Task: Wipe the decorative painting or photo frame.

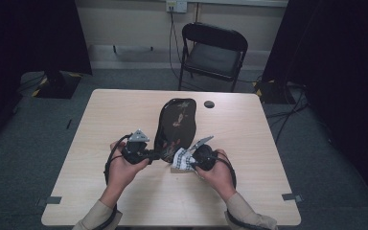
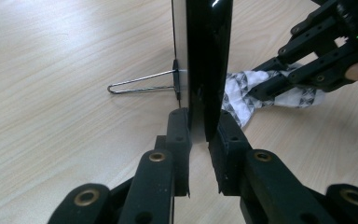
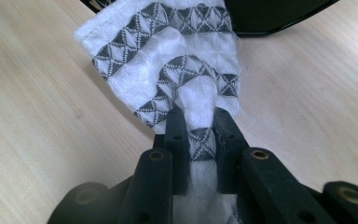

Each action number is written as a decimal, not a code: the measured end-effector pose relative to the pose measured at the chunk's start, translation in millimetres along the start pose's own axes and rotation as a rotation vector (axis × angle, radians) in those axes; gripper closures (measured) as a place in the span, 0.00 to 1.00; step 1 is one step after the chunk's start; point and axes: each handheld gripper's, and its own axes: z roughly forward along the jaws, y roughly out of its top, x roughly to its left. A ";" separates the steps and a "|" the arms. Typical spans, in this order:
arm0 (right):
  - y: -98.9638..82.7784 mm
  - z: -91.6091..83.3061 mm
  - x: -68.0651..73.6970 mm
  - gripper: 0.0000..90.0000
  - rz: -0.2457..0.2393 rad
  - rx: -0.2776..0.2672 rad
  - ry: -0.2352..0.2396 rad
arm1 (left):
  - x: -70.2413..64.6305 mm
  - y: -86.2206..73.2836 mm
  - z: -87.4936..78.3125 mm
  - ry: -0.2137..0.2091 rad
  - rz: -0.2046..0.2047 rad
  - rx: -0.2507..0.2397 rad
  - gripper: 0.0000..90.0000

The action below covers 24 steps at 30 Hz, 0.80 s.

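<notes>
- Left gripper (image 2: 199, 140): jaws clamped on the lower edge of a black oval mirror (image 2: 208, 60), held on edge on the table (image 2: 51, 70); its top is cut off in this view.
- Wire stand (image 2: 140, 85) sticks out from the mirror's back, resting on the wood.
- Right gripper (image 3: 200, 135): clenched on a bunched white-and-grey patterned cloth (image 3: 168, 51), just beside the mirror's base.
- From above, the mirror (image 1: 176, 123) shows a dark, patterned face; detail unreadable.
- Cloth (image 1: 182, 159) partly hidden behind the right gripper (image 1: 191, 160).

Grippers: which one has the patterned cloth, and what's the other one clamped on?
The right gripper pinches the white-and-grey patterned cloth. The left gripper is shut on the edge of the upright black oval mirror.
</notes>
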 end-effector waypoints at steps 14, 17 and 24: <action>31.9 -62.6 11.7 0.88 -0.053 -0.147 0.000 | -0.4 -7.2 -14.1 0.018 -0.008 0.005 0.82; 41.6 -74.4 14.5 0.88 -0.064 -0.178 0.003 | -1.8 -7.2 -15.5 0.019 -0.003 0.008 0.82; 53.0 -76.5 20.6 0.88 -0.074 -0.196 0.014 | -4.2 -6.2 -16.7 0.014 0.003 0.006 0.83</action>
